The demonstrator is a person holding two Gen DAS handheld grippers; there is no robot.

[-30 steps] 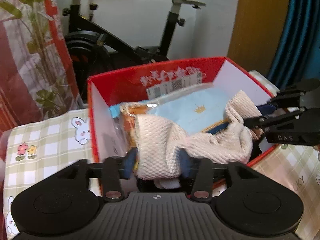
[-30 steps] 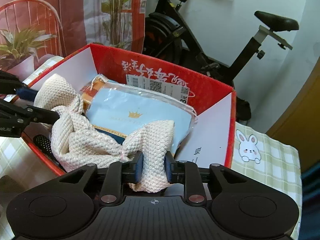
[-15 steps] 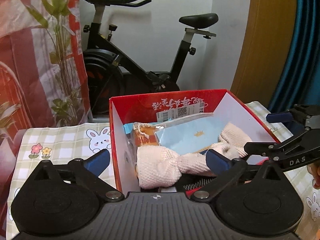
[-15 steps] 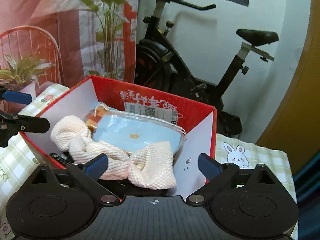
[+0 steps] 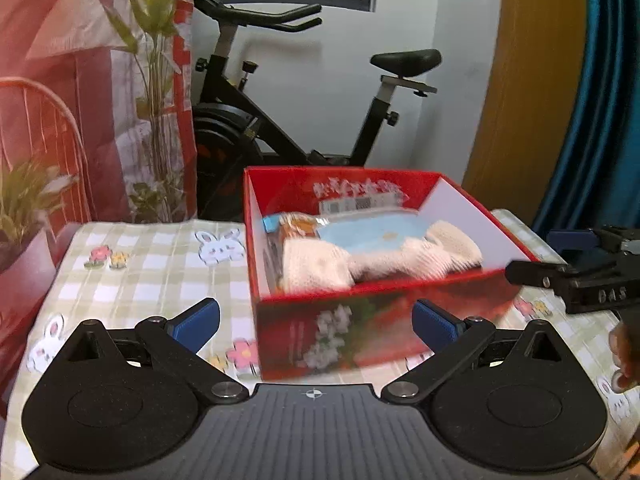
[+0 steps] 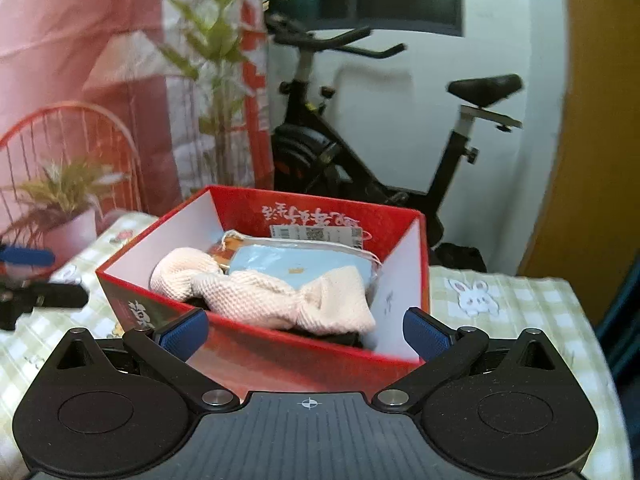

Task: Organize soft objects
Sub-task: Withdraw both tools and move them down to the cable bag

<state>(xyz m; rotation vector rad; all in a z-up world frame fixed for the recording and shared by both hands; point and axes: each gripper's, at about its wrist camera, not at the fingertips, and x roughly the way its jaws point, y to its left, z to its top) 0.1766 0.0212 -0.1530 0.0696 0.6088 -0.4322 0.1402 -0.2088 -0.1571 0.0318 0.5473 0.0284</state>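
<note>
A cream knitted cloth (image 5: 360,262) (image 6: 272,296) lies bunched inside the red cardboard box (image 5: 360,336) (image 6: 304,356), on top of a light blue pouch (image 5: 368,232) (image 6: 296,264) and an orange snack packet (image 5: 296,226). My left gripper (image 5: 316,322) is open and empty, back from the box's near wall. My right gripper (image 6: 305,331) is also open and empty, short of the box's near corner. Each gripper shows in the other's view: the right one (image 5: 580,276) by the box's right side, the left one (image 6: 36,280) by its left side.
The box stands on a table with a green checked cloth with rabbit prints (image 5: 152,268) (image 6: 500,300). An exercise bike (image 5: 288,128) stands behind the table. A potted plant (image 6: 68,224) and a red wire chair (image 6: 72,140) are at the left, a blue curtain (image 5: 600,120) at the right.
Both grippers were shut on the ends of the cream cloth; they opened, let it drop into the box, and pulled back toward me. The cloth now rests lower in the box.
</note>
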